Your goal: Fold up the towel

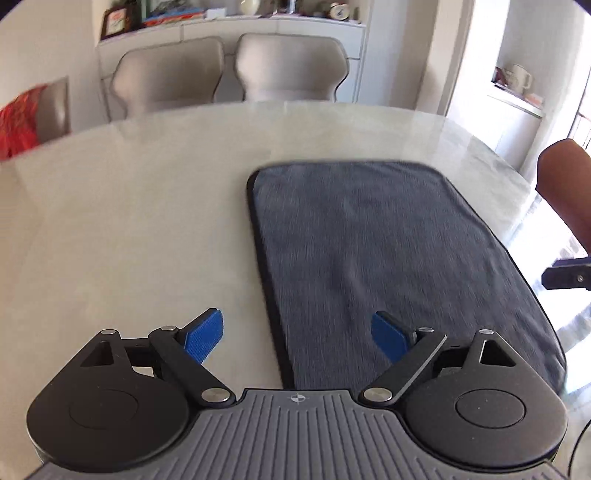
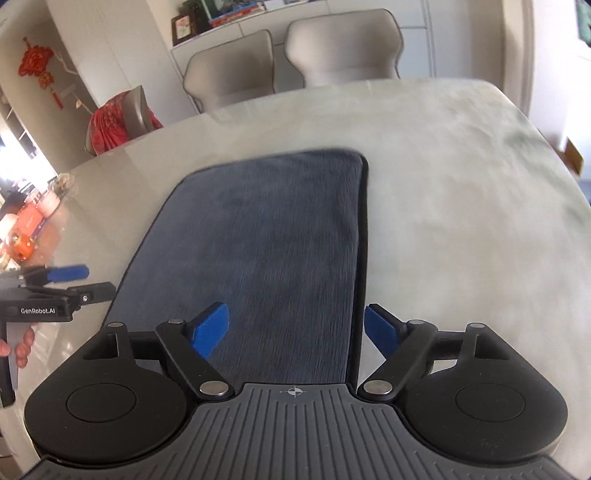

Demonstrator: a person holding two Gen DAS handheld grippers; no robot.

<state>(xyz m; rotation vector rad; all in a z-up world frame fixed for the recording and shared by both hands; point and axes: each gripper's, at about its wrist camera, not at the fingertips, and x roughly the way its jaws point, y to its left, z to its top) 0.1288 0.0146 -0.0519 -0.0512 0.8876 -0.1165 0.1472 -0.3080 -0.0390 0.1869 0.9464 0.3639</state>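
Note:
A grey-blue towel (image 1: 388,251) with a dark hem lies flat on the pale table (image 1: 129,206); it also shows in the right wrist view (image 2: 266,236). My left gripper (image 1: 297,338) is open and empty, hovering over the towel's near left edge, which runs between the blue pads. My right gripper (image 2: 295,328) is open and empty over the towel's near right edge. The left gripper also shows at the left of the right wrist view (image 2: 62,280). A piece of the right gripper (image 1: 567,277) shows at the right edge of the left wrist view.
Two beige chairs (image 1: 229,70) stand at the table's far side, with a white sideboard (image 1: 258,26) behind them. A chair with red cloth (image 2: 114,118) stands at the left. Orange items (image 2: 22,236) lie at the table's far left.

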